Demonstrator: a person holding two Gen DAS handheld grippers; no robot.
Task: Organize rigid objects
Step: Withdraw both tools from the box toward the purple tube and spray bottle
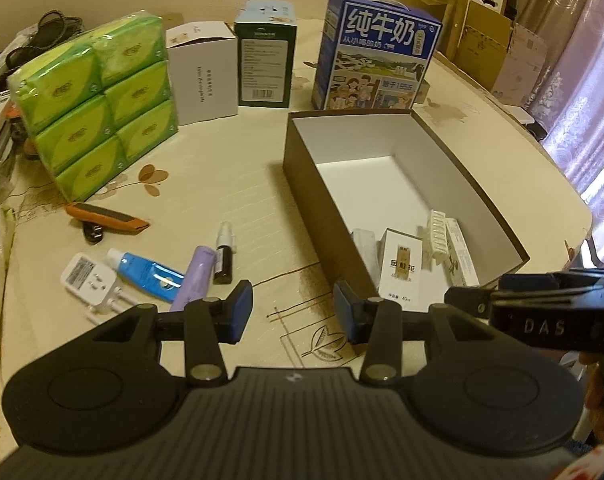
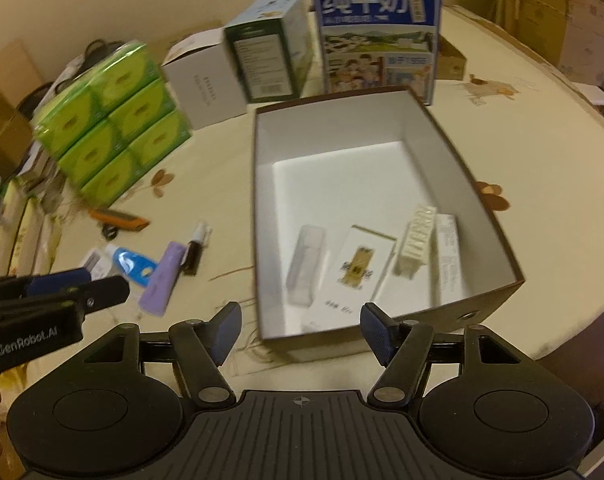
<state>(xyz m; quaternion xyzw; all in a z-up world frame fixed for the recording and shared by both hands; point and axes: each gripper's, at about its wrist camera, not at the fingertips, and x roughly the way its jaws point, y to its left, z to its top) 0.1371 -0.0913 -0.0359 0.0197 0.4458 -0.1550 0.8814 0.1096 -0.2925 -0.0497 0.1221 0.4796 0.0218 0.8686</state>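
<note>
A brown open box (image 1: 298, 184) (image 2: 497, 220) with a white inside sits on the table and holds several small white packs, among them a white carton with a gold label (image 1: 399, 266) (image 2: 355, 266). Left of the box lie a purple tube (image 1: 196, 278) (image 2: 162, 280), a blue-and-white tube (image 1: 146, 274) (image 2: 132, 264), a small black-and-white bottle (image 1: 224, 256) (image 2: 194, 252), a white plug adapter (image 1: 88, 280) and an orange cutter (image 1: 106, 216) (image 2: 120, 218). My left gripper (image 1: 294, 312) hovers open over the cloth between the tubes and the box. My right gripper (image 2: 300, 332) hangs open above the box's near wall.
At the back stand a green tissue multipack (image 1: 98, 100) (image 2: 114, 120), a white carton (image 1: 204, 76), a green carton (image 1: 266, 64) and a blue milk carton (image 1: 375, 52) (image 2: 377, 36). The table's round edge (image 1: 573, 192) curves on the right, with cardboard boxes and a curtain beyond.
</note>
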